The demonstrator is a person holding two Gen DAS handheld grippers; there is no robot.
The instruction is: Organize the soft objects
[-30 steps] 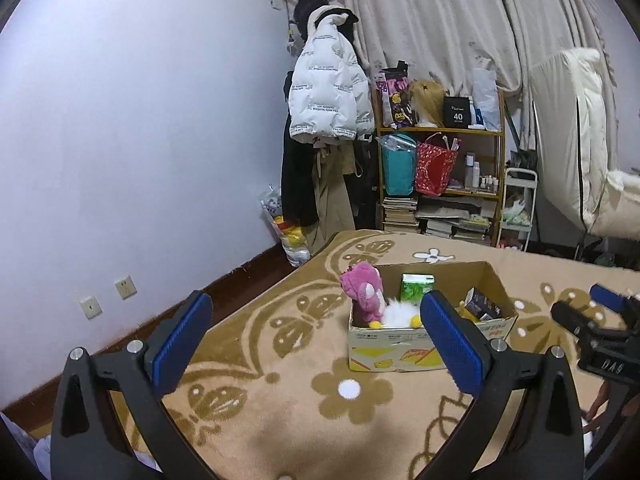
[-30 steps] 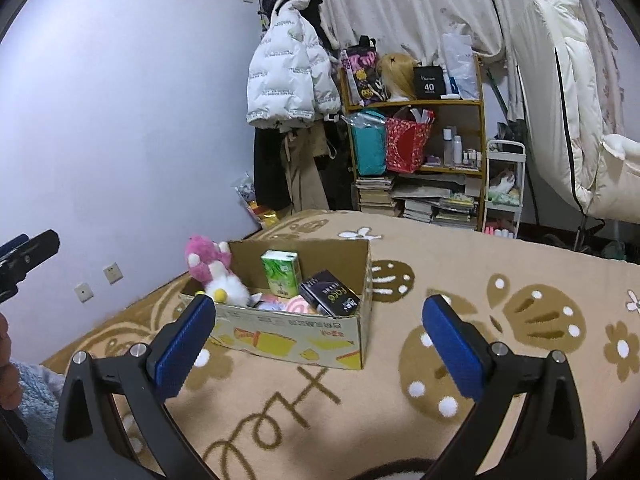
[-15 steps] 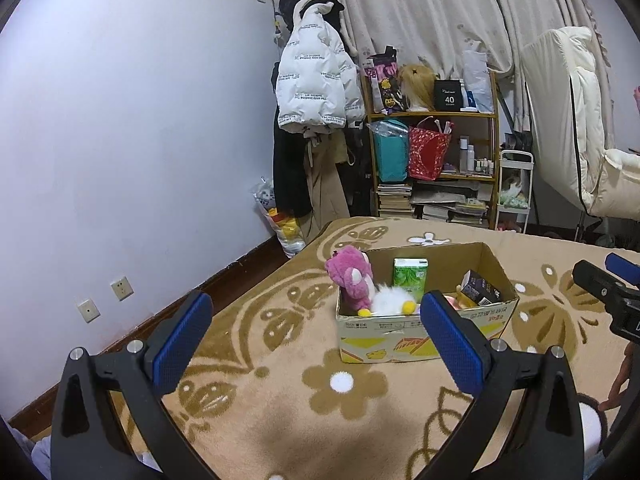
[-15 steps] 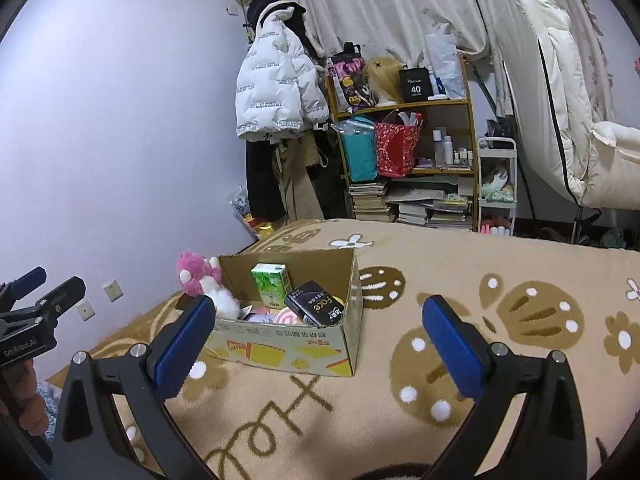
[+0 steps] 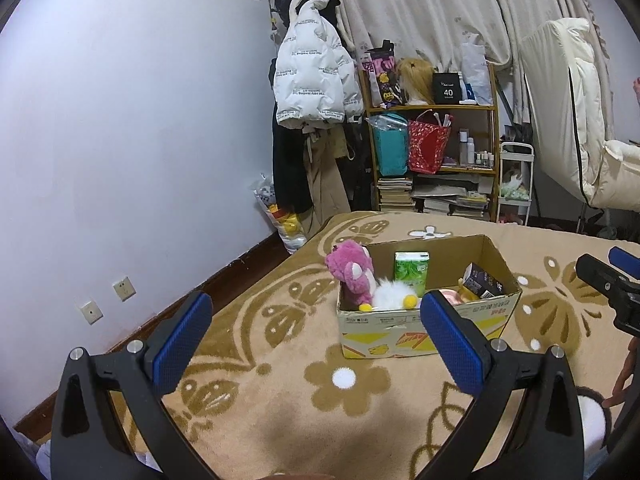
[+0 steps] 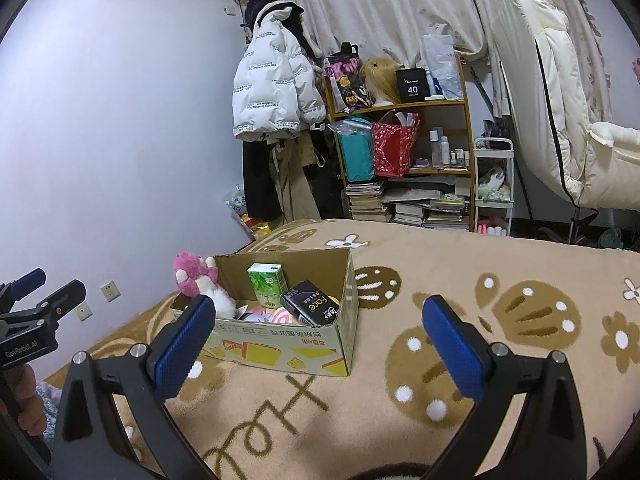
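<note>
While both grippers hang above the patterned blanket (image 5: 280, 392) with nothing in them, the task's things sit ahead in the open cardboard box (image 5: 424, 332), which rests on that blanket toward the far side, right of centre in the left wrist view and left of centre in the right wrist view. The box looks stiff but light, likely to slide if nudged. Inside it, at the left end, the pink plush toy (image 5: 352, 276) leans over the rim, and a white fluffy toy (image 5: 390, 294) with yellow feet lies against it — both should be light, squashy and forgiving, best pinched across the body or head where the stuffing is thick. The green tissue pack (image 5: 412, 276) stands upright mid-box; it will give under pressure, so its broad faces are the place to grip. The dark tissue pack (image 6: 310, 304) leans at the right end.

The left gripper (image 5: 316, 336) is spread wide, its blue pads well apart, touching nothing. The right gripper (image 6: 316, 340) is equally wide — empty, and near the box's front wall without contact.
</note>
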